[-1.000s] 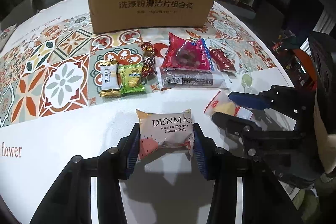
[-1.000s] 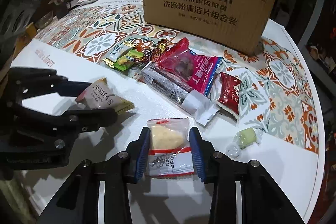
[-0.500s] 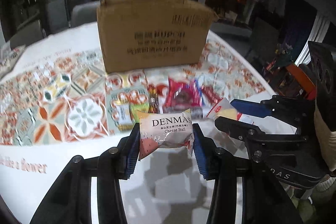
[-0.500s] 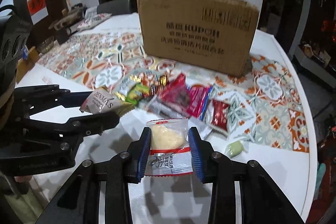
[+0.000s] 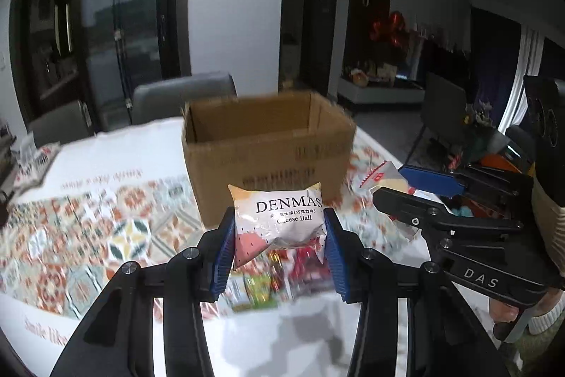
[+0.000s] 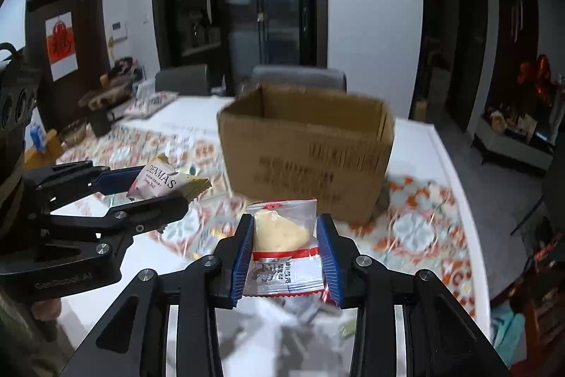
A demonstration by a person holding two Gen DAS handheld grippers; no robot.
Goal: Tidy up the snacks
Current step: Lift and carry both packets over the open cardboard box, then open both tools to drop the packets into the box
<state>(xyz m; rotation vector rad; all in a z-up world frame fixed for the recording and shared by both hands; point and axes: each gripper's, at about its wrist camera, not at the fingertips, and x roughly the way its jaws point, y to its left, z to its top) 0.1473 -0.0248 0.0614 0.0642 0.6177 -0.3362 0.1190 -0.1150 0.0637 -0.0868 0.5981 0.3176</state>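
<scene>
Both grippers hover short of the open cardboard box, ready to drop in their loads: left gripper clamps the Cheese Ball packet, right gripper the clear pastry packet.

My left gripper is matt black plastic; its cheese-ball packet glossy film; the box rough brown cardboard.

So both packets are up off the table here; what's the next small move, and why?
Probably carry both forward over the open cardboard box and release. The left gripper is shut on the Cheese Ball packet, the right gripper on the clear pastry packet, and both sit short of the box.
</scene>
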